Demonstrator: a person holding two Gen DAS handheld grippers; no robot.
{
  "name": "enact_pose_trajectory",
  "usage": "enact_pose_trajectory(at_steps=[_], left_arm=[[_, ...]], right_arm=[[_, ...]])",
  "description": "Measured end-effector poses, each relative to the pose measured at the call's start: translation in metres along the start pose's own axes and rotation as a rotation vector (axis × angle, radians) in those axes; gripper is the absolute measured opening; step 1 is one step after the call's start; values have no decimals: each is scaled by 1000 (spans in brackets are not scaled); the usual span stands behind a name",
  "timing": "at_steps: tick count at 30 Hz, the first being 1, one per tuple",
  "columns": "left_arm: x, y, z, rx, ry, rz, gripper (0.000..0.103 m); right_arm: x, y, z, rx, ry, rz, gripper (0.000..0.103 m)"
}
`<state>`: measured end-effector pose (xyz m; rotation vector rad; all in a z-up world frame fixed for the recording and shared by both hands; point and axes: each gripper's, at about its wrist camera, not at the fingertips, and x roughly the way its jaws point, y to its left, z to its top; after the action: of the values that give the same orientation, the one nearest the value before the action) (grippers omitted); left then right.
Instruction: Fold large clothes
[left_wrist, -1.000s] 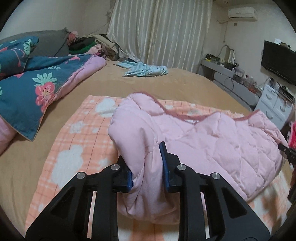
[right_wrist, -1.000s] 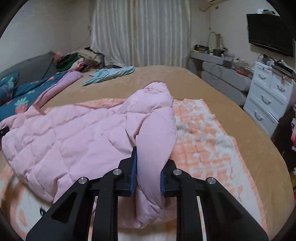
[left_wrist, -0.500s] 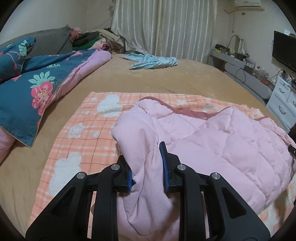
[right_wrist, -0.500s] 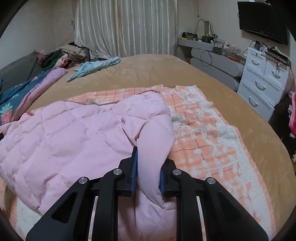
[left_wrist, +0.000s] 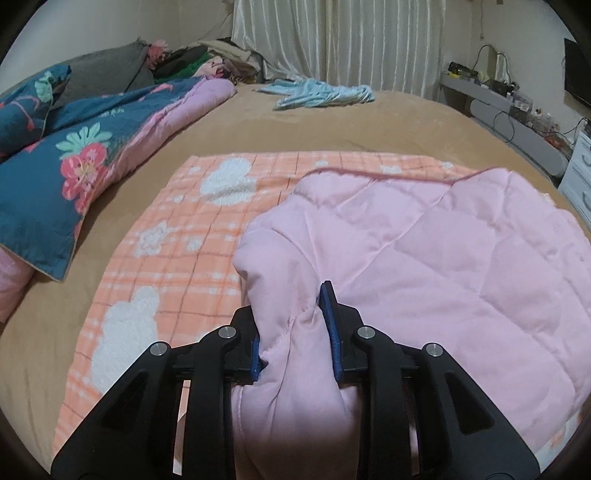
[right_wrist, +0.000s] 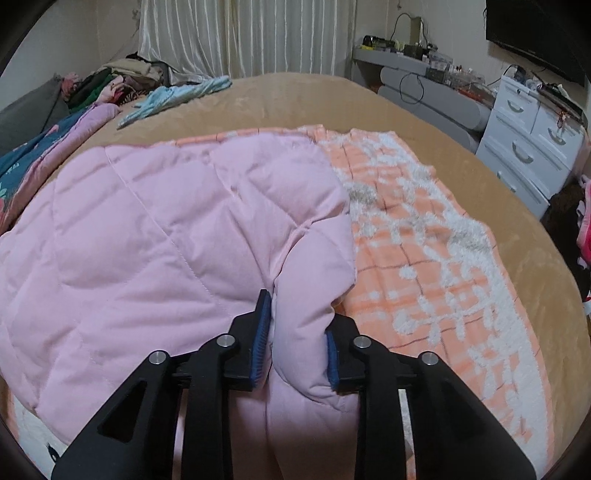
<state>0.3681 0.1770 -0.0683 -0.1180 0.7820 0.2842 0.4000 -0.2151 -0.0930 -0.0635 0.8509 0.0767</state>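
A pink quilted jacket (left_wrist: 424, 258) lies folded over on an orange checked blanket (left_wrist: 177, 258) on the bed. My left gripper (left_wrist: 290, 321) holds the jacket's left edge low over the blanket. Its pads press a bunched fold of fabric while the jaws begin opening. In the right wrist view the jacket (right_wrist: 166, 240) fills the left and centre, with the blanket (right_wrist: 424, 277) to its right. My right gripper (right_wrist: 297, 317) is opening around the jacket's right edge. The puffy fold sits loose between the pads, with a thin gap at the left one.
A blue floral duvet (left_wrist: 74, 147) is heaped along the left of the tan bed (left_wrist: 295, 122). A light blue garment (left_wrist: 321, 94) and a clothes pile (left_wrist: 207, 62) lie at the far end. White drawers (right_wrist: 528, 140) and a grey shelf (right_wrist: 424, 85) stand to the right.
Both grippers came down and forward with the jacket's edges, and the jacket has settled flatter on the blanket. The right gripper's jaws have widened around their fold.
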Motion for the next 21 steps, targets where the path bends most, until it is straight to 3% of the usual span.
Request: enact_pose_trajectory(at_steps=[21], left_arm=[[1,-4,-6,30,11,14,23]], right_arm=[[4,-4,-14,41,16,-7,33]])
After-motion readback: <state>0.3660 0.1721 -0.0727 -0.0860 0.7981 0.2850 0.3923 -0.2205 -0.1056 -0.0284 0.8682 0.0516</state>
